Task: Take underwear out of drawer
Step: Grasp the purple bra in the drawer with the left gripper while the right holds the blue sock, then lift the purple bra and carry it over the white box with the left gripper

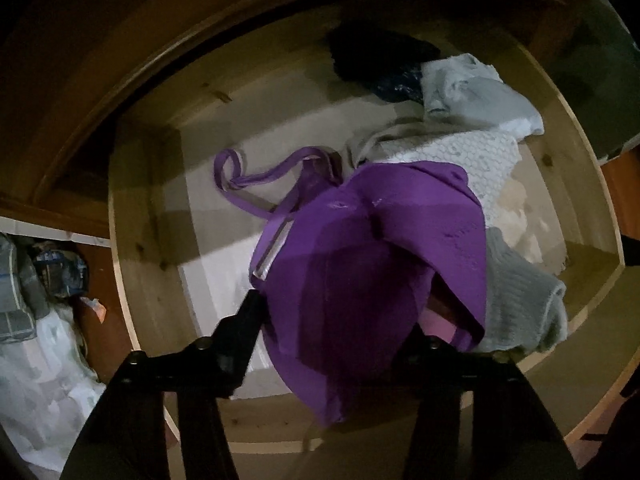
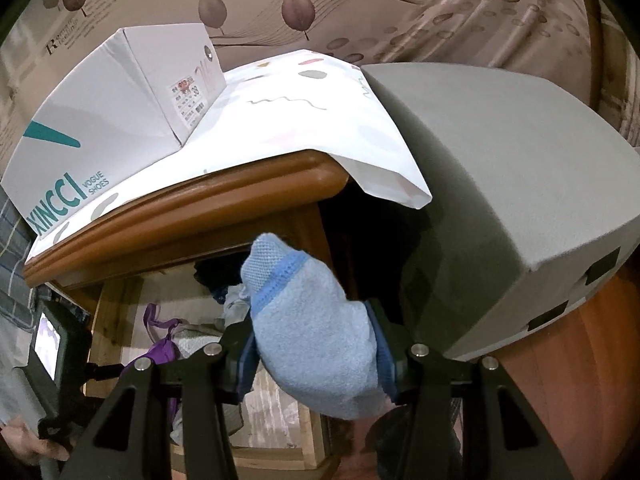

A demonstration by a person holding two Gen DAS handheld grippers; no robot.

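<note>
Reaching down into the open wooden drawer, the left hand-held gripper pinches the purple underwear lying on the clothes while the right hand-held gripper clamps a blue garment, so lifting it clear likely comes next.

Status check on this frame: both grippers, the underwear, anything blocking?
Left gripper shut on purple underwear, inside the drawer. Right gripper shut on blue cloth, above the drawer. Nothing blocking.
</note>
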